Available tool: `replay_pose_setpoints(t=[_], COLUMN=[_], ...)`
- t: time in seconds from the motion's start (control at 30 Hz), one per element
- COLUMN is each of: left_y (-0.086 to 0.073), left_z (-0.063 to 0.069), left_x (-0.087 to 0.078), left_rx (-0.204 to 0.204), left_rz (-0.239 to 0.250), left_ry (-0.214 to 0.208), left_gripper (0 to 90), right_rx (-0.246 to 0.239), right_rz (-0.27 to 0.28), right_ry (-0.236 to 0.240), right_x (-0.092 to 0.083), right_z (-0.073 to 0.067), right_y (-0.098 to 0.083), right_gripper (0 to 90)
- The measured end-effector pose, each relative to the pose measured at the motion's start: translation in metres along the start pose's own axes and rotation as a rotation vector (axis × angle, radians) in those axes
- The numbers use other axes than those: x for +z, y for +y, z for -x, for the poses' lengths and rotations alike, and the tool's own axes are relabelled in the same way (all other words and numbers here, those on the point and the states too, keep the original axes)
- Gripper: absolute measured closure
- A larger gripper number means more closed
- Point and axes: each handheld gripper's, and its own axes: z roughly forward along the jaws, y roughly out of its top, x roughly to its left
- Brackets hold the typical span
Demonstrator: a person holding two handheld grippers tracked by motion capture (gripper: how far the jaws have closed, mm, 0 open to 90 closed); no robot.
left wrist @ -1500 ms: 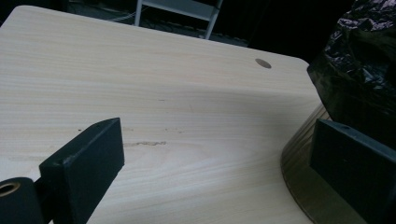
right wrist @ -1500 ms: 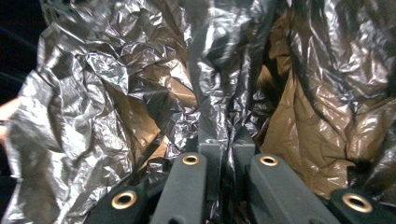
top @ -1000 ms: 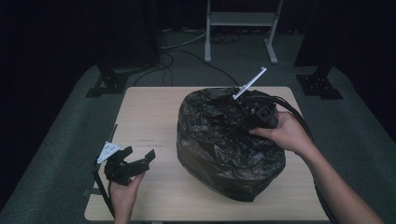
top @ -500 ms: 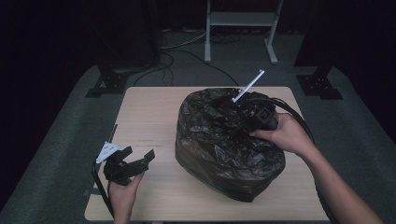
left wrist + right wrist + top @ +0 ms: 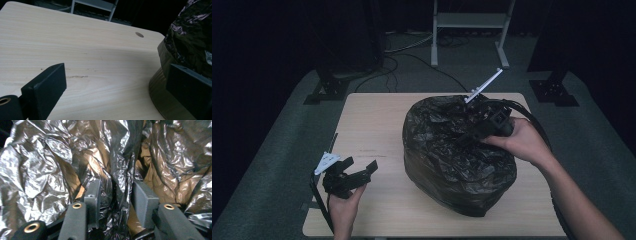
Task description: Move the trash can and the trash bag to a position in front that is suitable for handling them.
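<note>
A large crumpled black plastic bag, glossy and full, is sitting on the right half of the pale wooden desk, reaching from near the far edge almost to the near edge. Its long axis is running from the far edge toward the near right corner.

The right gripper is lying on top of the bag, close to the far right corner, pointing leftward and slightly down into the folds. Its jaws have just been opening: in the right gripper view they are standing about half apart, with a raised vertical ridge of the film rising between them. The pads are flanking that ridge loosely and not pinching it, so I judge the bag is released rather than held at this moment.

The left gripper is hovering over the near left corner of the desk, wide apart, with nothing between its jaws. It is aiming rightward at the bag's lower flank, which is lying just beyond its far jaw and apart from it.

The relation that matters: the bag is lying directly under and ahead of the right gripper, while it is to the right of the left one, across a strip of bare wood. The right hand is plainly the nearer, so a fresh pinch on that ridge would probably fall to it.
</note>
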Motion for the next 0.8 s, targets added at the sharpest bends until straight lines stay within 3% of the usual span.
replay_pose_setpoints(t=[0.47, 0.6, 0.8], left_y=[0.0, 0.0, 0.0], left_z=[0.001, 0.001, 0.001], left_x=[0.001, 0.0, 0.0], left_rx=[0.003, 0.003, 0.005], left_rz=[0.001, 0.001, 0.001], left_ry=[-0.002, -0.002, -0.001], left_gripper=[2.7, 2.7, 2.7], right_rx=[-0.016, -0.016, -0.031], right_rz=[0.077, 0.078, 0.033], right_ry=[-0.008, -0.008, 0.009], right_x=[-0.027, -0.028, -0.017], right_z=[-0.005, -0.005, -0.005], right_y=[-0.003, -0.006, -0.01], right_gripper=[57.3, 68.0, 81.3])
